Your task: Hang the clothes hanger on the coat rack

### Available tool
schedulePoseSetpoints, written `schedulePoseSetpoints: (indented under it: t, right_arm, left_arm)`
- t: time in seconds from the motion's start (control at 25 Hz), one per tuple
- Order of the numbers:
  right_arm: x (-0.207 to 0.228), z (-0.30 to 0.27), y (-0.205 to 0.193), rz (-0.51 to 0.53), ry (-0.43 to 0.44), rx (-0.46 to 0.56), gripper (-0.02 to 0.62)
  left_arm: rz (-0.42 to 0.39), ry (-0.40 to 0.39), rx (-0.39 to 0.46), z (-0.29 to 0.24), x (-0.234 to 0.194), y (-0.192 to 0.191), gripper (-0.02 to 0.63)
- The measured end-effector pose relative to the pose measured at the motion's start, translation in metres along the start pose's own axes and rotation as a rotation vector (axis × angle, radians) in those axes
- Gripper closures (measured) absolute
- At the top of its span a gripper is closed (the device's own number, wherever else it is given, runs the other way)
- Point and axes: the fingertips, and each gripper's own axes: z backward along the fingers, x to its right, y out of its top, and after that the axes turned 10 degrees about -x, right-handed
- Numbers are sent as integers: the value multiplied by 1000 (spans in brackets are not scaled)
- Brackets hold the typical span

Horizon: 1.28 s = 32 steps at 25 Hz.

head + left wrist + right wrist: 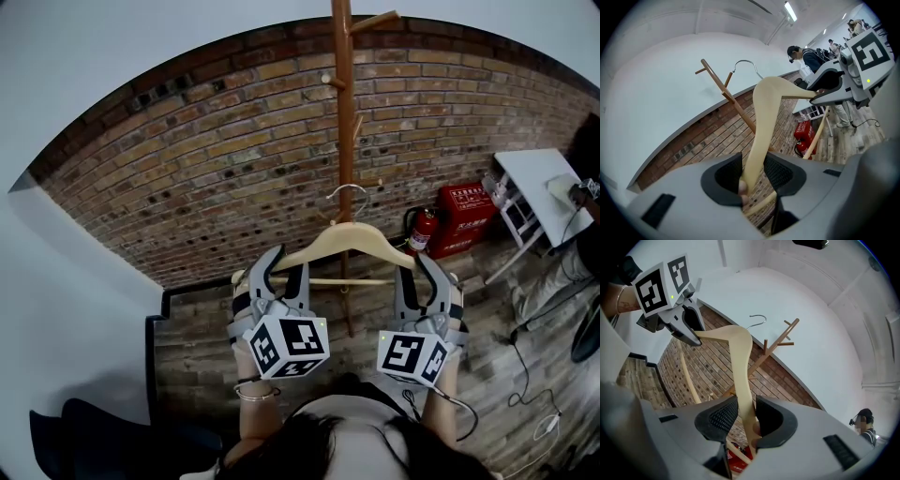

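A pale wooden clothes hanger (342, 242) with a metal hook (349, 192) is held level in front of the wooden coat rack (343, 112). My left gripper (272, 267) is shut on the hanger's left arm (757, 140), and my right gripper (420, 267) is shut on its right arm (740, 376). The hook (746, 65) hangs free beside the rack's pole, below its upper pegs (790, 331). In the head view the hook is close to a small peg (375, 183), not resting on it.
A brick wall (206, 159) stands behind the rack. Red fire extinguishers and their box (450, 220) sit on the floor at right, next to a white table (539, 187). A person (806, 56) stands far off. Cables (530, 375) lie on the wood floor.
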Motion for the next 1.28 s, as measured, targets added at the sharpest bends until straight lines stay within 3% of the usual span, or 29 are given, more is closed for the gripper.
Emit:
schedulePoseSetpoints:
  t: [0.2,0.36,0.8,1.28]
  right_arm:
    - [3,-9,6,-12,21,6,462]
    - [-2,-17,8,-10,39,13,462]
    - [-7,-42,28,-2,23,8,462]
    - [8,-79,51,-21,-5,-7,462]
  left_arm:
    - [-26,13,-1,-10,-2,-1,456]
    - [2,28,-17,-11,-9,0,456]
    - [-19,19,-4,-38,-29,-8,456]
    - [-16,5,43,-75,-61,17,456]
